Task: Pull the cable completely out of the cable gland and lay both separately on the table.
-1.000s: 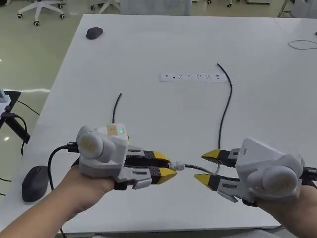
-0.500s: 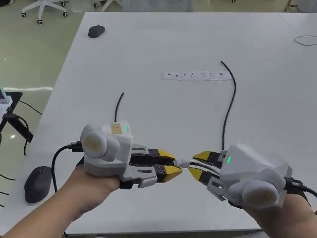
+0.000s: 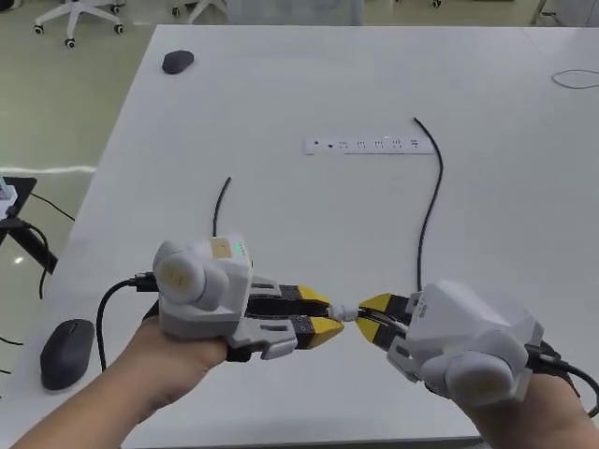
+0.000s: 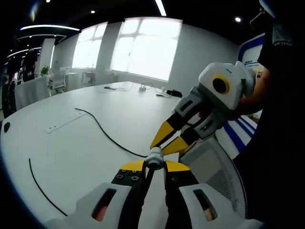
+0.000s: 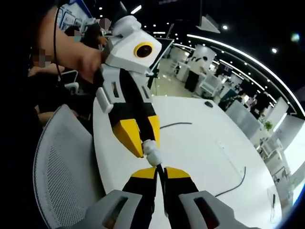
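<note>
Cable gland in left tool

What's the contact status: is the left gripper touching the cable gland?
Touching. In the left gripper view, the left gripper has its yellow tips shut on the white cable gland, one tip on each side.

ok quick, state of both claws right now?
Left claw: closed on the gland.
Right claw: closed on the cable, right beside the gland.
</note>
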